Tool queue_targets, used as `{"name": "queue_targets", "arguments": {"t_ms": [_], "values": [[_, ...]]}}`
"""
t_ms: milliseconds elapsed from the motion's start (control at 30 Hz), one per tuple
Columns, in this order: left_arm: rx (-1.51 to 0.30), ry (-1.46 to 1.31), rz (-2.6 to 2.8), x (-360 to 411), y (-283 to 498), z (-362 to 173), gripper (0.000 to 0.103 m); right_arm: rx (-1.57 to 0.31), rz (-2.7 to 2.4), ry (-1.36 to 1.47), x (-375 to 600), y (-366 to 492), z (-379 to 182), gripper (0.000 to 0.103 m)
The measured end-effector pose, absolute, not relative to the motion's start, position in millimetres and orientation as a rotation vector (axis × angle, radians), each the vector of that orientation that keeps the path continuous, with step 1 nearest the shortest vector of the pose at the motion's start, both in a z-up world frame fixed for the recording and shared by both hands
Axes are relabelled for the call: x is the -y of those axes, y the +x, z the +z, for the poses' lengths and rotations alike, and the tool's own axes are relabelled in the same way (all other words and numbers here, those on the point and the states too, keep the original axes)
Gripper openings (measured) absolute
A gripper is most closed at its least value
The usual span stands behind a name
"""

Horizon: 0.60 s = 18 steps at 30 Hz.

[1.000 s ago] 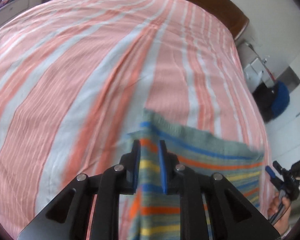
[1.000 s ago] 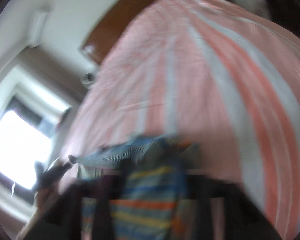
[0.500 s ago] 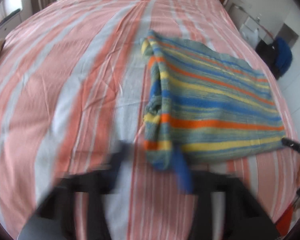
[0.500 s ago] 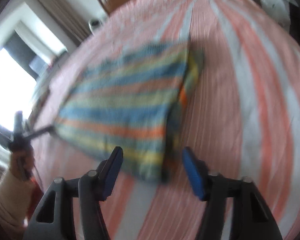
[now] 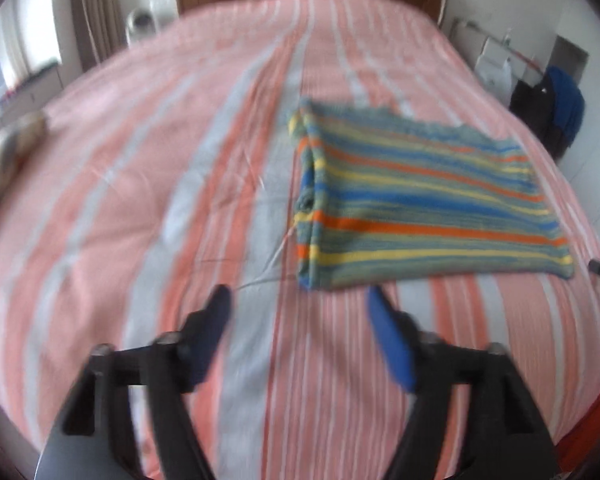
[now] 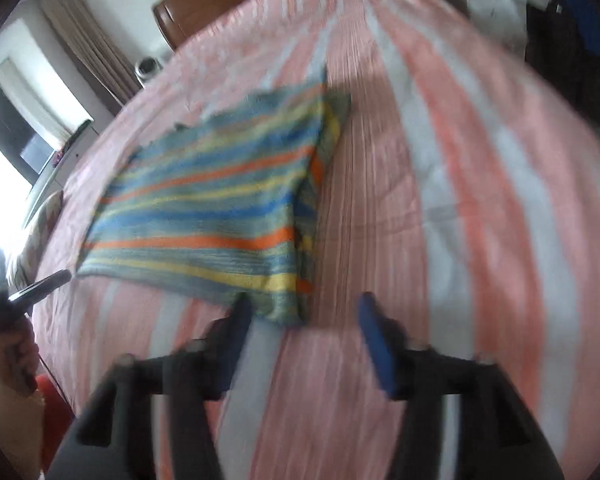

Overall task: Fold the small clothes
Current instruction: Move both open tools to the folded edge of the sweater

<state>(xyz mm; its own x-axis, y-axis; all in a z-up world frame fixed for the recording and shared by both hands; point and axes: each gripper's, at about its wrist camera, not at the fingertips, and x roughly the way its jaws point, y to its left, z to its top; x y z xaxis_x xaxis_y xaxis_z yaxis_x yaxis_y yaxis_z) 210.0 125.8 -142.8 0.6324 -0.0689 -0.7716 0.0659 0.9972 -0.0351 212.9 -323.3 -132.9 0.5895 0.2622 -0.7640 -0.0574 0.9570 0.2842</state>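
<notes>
Left gripper (image 5: 298,304) has let go: a second ago its fingers were pinched on the striped knit, now they stand wide and empty above the bed (image 5: 148,184), pulled back to the near side with bare sheet between them. The knit (image 5: 420,200) lies flat on the bed, just beyond the left gripper and a bit right of it, folded edge at its left side where the layers stack, ragged grey edge far. In the right wrist view the same knit (image 6: 204,208) sits left of centre, its near right corner just beside the left finger of the right gripper (image 6: 304,308), touching or not cannot be told through the blur. Right gripper fingers also wide, nothing held. At far left of that view a hand (image 6: 12,356) holds the other tool. Both views are motion-blurred, so both grippers are likely on the move. Judgement: one fold is laid down and released; the piece looks long for its width, so another fold across it probably remains, needing a fresh pinch on an end.
</notes>
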Motion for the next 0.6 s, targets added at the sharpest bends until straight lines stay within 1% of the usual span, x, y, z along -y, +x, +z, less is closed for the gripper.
{"name": "queue_targets", "arguments": {"t_ms": [33,100,133,333,600], "values": [[-0.864,0.014,-0.071,-122.4,201.5,-139.0,0.083,-0.9,0.155,0.192,320.2,203.8,-123.9,0.059],[-0.839,0.036,-0.07,-112.3,184.8,-135.0,0.085,-0.861,0.076,0.078,310.8,188.5,-109.0,0.065],[-0.835,0.04,-0.075,-106.5,177.9,-135.0,0.085,-0.846,0.046,0.045,308.1,182.9,-105.2,0.066],[-0.851,0.092,-0.11,-74.1,164.9,-144.1,0.086,-0.808,-0.029,-0.064,301.5,167.3,-92.2,0.066],[-0.834,0.158,-0.183,-27.4,160.6,-144.3,0.086,-0.791,-0.044,-0.116,305.3,158.1,-86.7,0.066]]}}
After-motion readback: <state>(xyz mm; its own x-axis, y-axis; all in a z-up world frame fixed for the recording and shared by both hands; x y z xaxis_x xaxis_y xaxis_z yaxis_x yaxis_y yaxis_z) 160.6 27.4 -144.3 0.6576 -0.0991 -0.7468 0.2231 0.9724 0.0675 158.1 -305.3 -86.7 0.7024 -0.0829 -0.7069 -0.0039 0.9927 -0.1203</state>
